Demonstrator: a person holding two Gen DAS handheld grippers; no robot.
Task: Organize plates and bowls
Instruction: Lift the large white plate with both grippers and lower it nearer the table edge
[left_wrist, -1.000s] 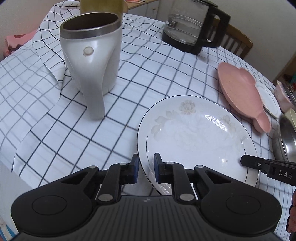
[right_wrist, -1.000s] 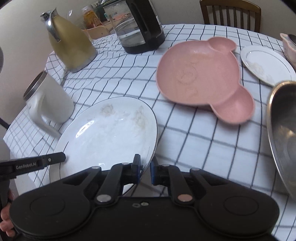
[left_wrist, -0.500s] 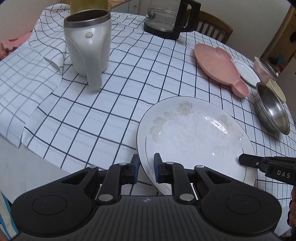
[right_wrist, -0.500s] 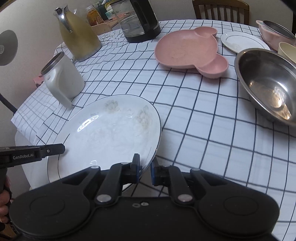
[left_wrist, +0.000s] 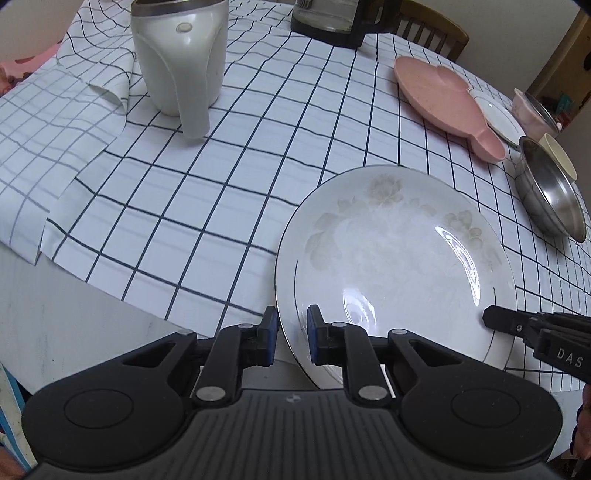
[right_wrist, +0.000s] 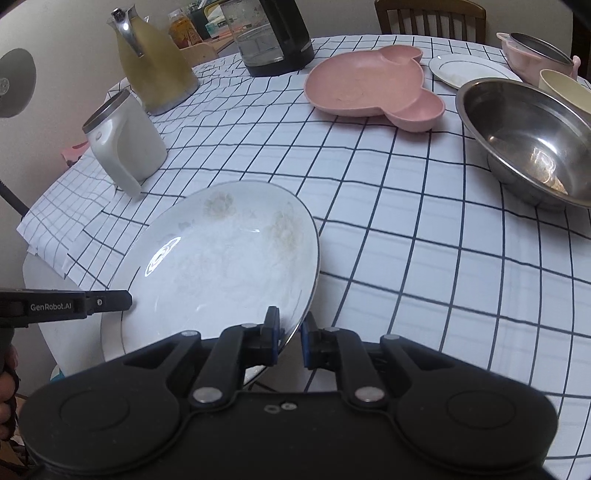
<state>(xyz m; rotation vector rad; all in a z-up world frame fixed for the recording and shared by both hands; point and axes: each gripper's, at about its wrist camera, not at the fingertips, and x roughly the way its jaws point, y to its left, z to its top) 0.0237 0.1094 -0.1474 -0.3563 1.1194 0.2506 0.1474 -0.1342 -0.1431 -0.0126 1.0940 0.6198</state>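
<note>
A large white plate with a faint flower print (left_wrist: 399, 258) (right_wrist: 225, 266) hangs tilted above the near edge of the table, held by both grippers. My left gripper (left_wrist: 290, 338) is shut on its left rim. My right gripper (right_wrist: 290, 338) is shut on its right rim; it shows in the left wrist view as a black tip (left_wrist: 517, 325). A pink bear-shaped plate (right_wrist: 369, 85) (left_wrist: 443, 99), a small white plate (right_wrist: 472, 68), a steel bowl (right_wrist: 532, 140) (left_wrist: 550, 192) and a cream bowl (right_wrist: 565, 88) lie on the checked cloth at the far right.
A white mug (left_wrist: 181, 62) (right_wrist: 125, 140) stands at the left on the checked tablecloth (left_wrist: 221, 184). Behind it are a yellow jug (right_wrist: 155, 62) and a glass coffee pot (right_wrist: 273, 37). A pink pot with a steel insert (right_wrist: 535, 55) sits far right. A chair (right_wrist: 432, 18) stands beyond the table.
Both grippers have drawn back toward the near table edge with the plate still gripped; the mug, pink plate and steel bowl now look farther away.
</note>
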